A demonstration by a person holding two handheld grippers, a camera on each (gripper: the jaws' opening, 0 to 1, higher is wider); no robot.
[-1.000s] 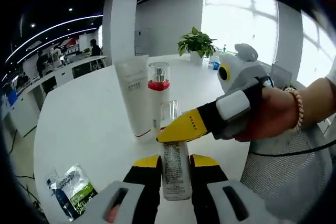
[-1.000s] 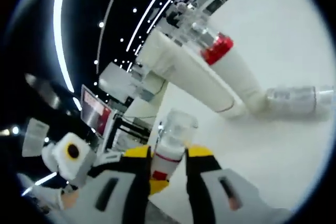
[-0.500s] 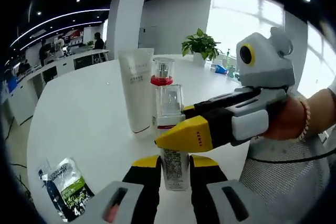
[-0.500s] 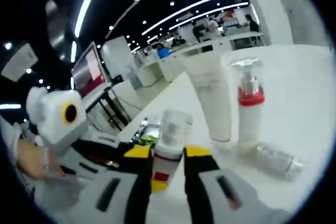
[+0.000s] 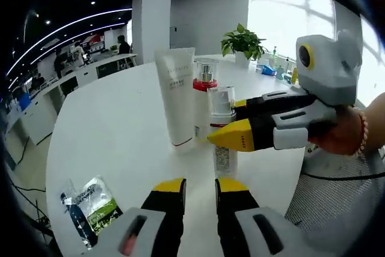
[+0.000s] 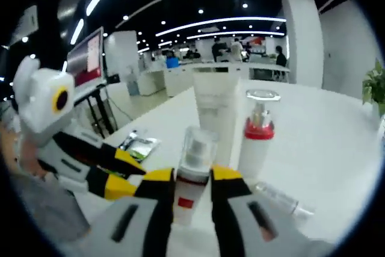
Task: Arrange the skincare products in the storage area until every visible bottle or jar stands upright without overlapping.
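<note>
A pump bottle (image 5: 225,156) with a clear cap and red band stands upright over the white table (image 5: 120,130), and my right gripper (image 5: 224,121) is shut on it just below the cap. The same bottle (image 6: 191,170) rises between the right jaws. My left gripper (image 5: 200,189) is open, a short way in front of the bottle with nothing between its jaws; it comes in from the left in the right gripper view (image 6: 125,176). Behind stand a white tube (image 5: 178,97) (image 6: 215,109) and a red-collared pump bottle (image 5: 204,85) (image 6: 257,136). A small clear bottle (image 6: 280,198) lies on its side.
A green and white sachet (image 5: 90,209) (image 6: 139,144) lies near the table's edge. A potted plant (image 5: 242,41) stands at the far side. A person's hand (image 5: 346,133) holds the right gripper above a mesh chair back (image 5: 337,203).
The pump bottle has left the left jaws and now stands farther off in the right gripper alone. The left gripper has drawn back from it.
</note>
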